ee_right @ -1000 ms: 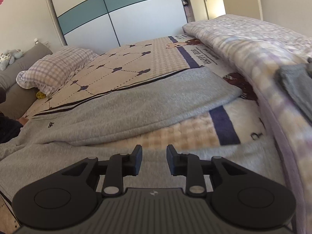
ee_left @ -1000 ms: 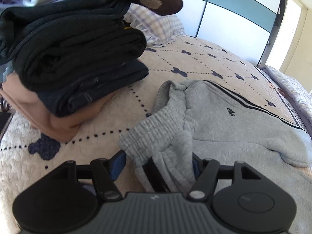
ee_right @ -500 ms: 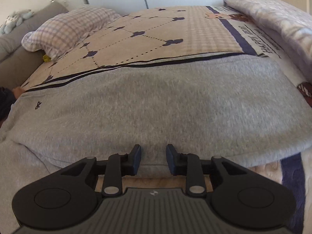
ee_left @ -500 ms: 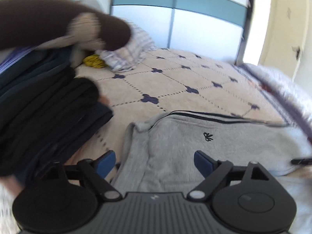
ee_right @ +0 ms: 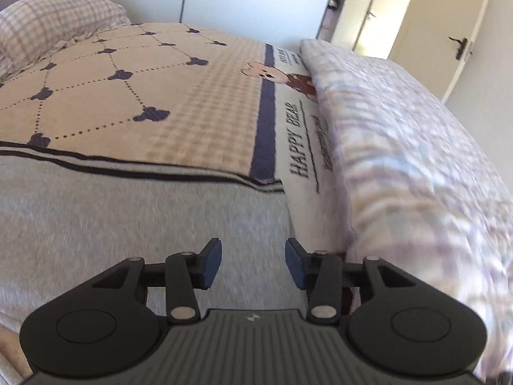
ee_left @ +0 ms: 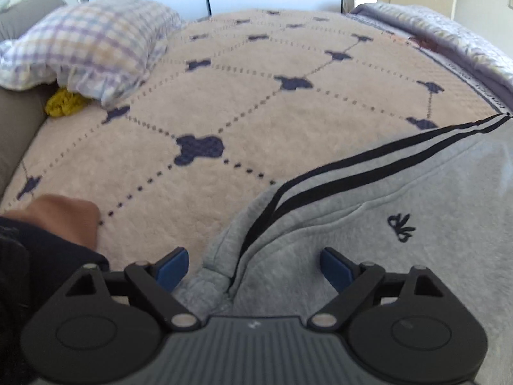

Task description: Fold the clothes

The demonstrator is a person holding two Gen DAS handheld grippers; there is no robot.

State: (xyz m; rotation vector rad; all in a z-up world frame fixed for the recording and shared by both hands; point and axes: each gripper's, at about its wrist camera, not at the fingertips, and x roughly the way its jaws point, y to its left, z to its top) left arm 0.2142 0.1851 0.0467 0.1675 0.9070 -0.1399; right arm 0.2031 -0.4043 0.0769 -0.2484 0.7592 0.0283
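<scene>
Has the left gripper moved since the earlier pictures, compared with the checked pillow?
Yes. The left gripper, jaws wide, went away from the clothes stack toward the checked pillow, over the grey trousers.

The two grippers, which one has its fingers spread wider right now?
The left gripper: its blue pads stand far apart over the grey sweatpants, straddling the striped waist edge. The right gripper is opening but shows a narrower gap above plain grey fabric.

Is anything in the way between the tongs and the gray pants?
No, nothing visible. The left tongs hang wide open right over the waistband end of the gray pants, and the right tongs are opening over the leg end. Only bare cloth lies beneath each pair.
</scene>
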